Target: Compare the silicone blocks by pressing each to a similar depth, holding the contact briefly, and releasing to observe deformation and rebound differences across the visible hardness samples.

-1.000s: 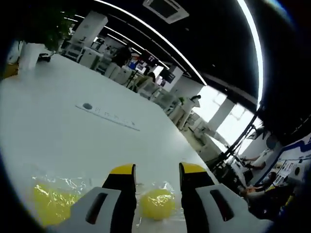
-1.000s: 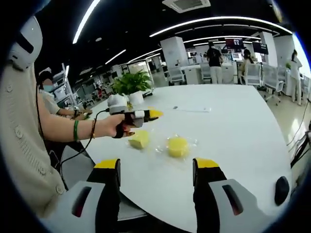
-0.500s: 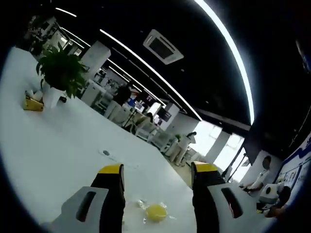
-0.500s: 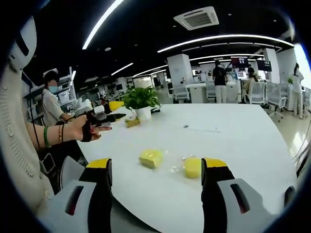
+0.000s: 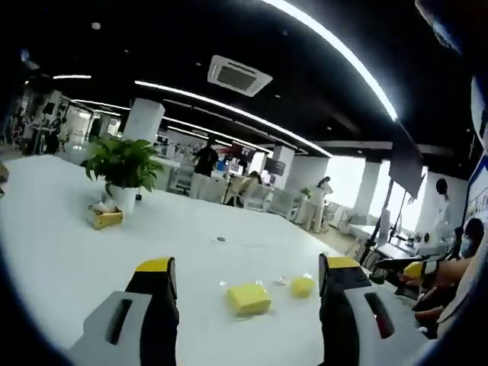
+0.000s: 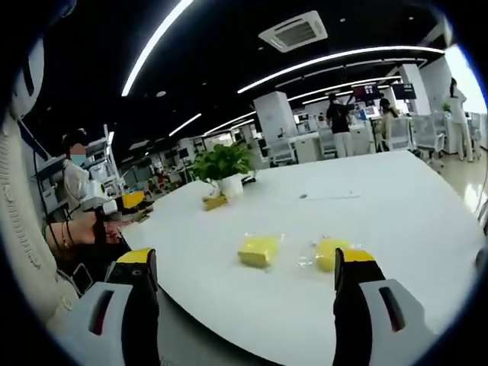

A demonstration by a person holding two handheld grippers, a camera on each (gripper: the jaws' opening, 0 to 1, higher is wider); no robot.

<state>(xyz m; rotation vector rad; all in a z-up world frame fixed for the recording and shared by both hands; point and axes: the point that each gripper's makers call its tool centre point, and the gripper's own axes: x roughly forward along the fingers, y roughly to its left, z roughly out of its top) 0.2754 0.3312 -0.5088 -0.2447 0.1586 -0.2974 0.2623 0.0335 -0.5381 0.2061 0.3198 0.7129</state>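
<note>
My left gripper (image 5: 245, 276) and my right gripper (image 6: 245, 263) both hang above the white table (image 6: 396, 206) with their yellow-tipped jaws spread wide, gripping nothing. Beyond them the square yellow block (image 6: 258, 249) and the round yellow block (image 6: 329, 252) lie near each other in clear wrappers, no writing legible on either. Half a second ago my left gripper view framed just the round block; now it takes in both blocks and the potted plant (image 5: 123, 166) farther back.
</note>
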